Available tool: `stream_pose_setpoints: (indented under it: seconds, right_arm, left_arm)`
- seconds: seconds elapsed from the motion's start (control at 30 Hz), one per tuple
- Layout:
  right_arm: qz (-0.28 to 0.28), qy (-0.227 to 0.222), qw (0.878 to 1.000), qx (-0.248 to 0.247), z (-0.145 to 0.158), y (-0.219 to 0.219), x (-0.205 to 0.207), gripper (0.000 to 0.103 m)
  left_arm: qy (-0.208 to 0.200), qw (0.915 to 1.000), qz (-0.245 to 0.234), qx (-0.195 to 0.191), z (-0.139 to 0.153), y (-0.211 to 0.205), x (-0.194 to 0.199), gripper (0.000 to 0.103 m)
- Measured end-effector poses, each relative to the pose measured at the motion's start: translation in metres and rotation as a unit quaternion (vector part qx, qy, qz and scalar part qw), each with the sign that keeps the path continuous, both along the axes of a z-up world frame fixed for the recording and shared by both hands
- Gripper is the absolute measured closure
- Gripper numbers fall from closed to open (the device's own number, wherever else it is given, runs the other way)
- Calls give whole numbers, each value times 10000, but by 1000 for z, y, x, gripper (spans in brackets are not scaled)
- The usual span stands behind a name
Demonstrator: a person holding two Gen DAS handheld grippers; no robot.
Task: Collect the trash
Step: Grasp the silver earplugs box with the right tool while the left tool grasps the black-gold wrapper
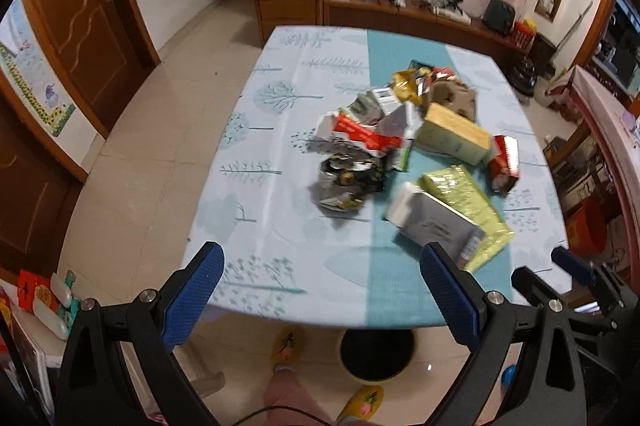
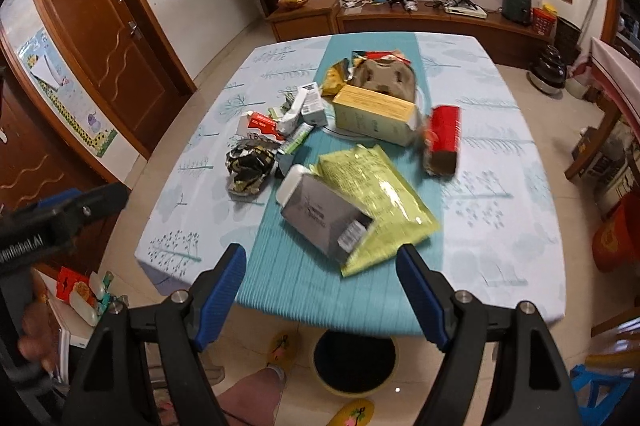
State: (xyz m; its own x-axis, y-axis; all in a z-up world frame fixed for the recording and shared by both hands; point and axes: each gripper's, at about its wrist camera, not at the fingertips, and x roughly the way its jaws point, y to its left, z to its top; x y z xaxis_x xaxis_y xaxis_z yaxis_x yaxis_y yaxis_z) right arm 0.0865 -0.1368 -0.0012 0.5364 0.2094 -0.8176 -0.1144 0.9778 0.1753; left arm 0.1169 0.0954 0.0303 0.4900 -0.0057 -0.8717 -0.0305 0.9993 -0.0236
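Note:
A heap of trash lies on the table: a yellow-green foil bag (image 2: 376, 201), a grey box (image 2: 320, 216) on top of it, a yellow carton (image 2: 374, 113), a red packet (image 2: 442, 137), a crumpled black-and-gold wrapper (image 2: 250, 167), and small white and red boxes (image 2: 280, 117). The same heap shows in the left wrist view, with the grey box (image 1: 434, 222) and black wrapper (image 1: 348, 181) nearest. My left gripper (image 1: 322, 274) hovers open above the table's near edge. My right gripper (image 2: 320, 266) is open too, short of the grey box. Neither holds anything.
The table (image 2: 500, 258) wears a pale tree-print cloth with a teal centre strip. A round bin (image 2: 354, 362) stands on the floor under its near edge, beside a person's leg and yellow slippers (image 2: 282, 346). Wooden doors are on the left, a TV cabinet behind.

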Motion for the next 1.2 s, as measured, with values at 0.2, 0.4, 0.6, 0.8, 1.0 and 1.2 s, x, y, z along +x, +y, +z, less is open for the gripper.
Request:
stream_pose_setpoints:
  seconds: [0.2,0.4,0.6,0.8,1.0,1.2]
  right_arm:
    - [388,114,9973,-605,-36,37,49,25]
    - [800,496,9850,-1446,-83,58,89,25]
    - [1381,854,9664,-1991,-111,74,101,25]
    - [1544,1017,9462,-2654,-132,85,103,29]
    - [1091,1141,9561,-2467,-129,83,103,31]
    - [260,1152,9810,-1540,-110,66,99,31]
  left_arm:
    - [413,9985,-350,5,-28,31,51,5]
    - [716,9939,-840,51,-62,35,88,5]
    - [1066,9832,-1476,116,-94,25,116,5]
    - [1149,9733,-1980,137,-103,13,135,5]
    - [957,9616,-2544,365,-102,-6,145,5]
    - [1025,9539,-2810,228,-103,-15,153,5]
